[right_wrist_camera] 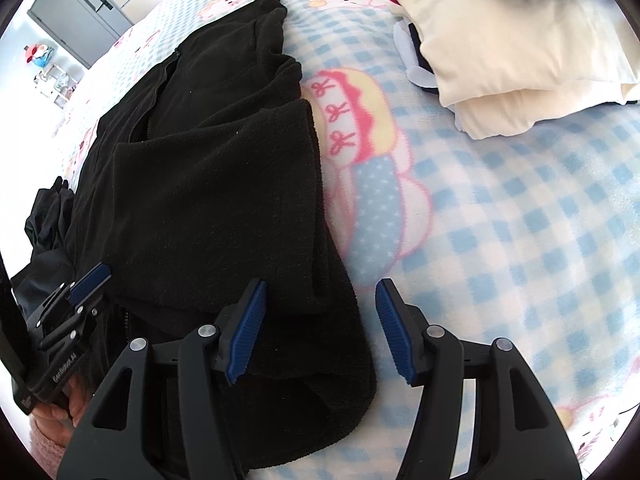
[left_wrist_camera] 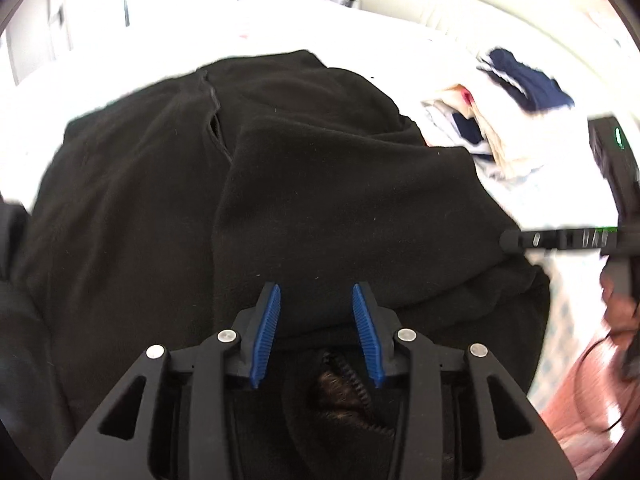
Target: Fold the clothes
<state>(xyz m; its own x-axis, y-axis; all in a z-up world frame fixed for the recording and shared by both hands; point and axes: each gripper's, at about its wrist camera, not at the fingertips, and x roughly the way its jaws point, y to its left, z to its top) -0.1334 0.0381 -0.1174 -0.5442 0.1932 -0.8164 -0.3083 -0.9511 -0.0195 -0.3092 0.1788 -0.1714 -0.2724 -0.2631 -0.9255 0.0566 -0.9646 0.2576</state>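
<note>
A black fleece jacket (left_wrist_camera: 248, 184) with a zip lies partly folded on the bed, a sleeve or flap laid across its front. My left gripper (left_wrist_camera: 316, 294) hovers over the jacket's near edge by the collar, jaws open, blue pads apart with no cloth pinched. My right gripper (right_wrist_camera: 320, 286) is open above the jacket's (right_wrist_camera: 208, 184) right hem; the hem's edge lies under the left pad, but the pads do not press on it. In the right wrist view the left gripper's blue fingertip (right_wrist_camera: 94, 276) shows at the far left.
The bed is covered by a blue and white checked blanket (right_wrist_camera: 520, 220) with pink cartoon figures. A stack of folded cream and navy clothes (right_wrist_camera: 508, 52) sits at the back right. Another dark garment (right_wrist_camera: 48, 216) lies to the left. A grey cabinet (right_wrist_camera: 76, 20) stands beyond the bed.
</note>
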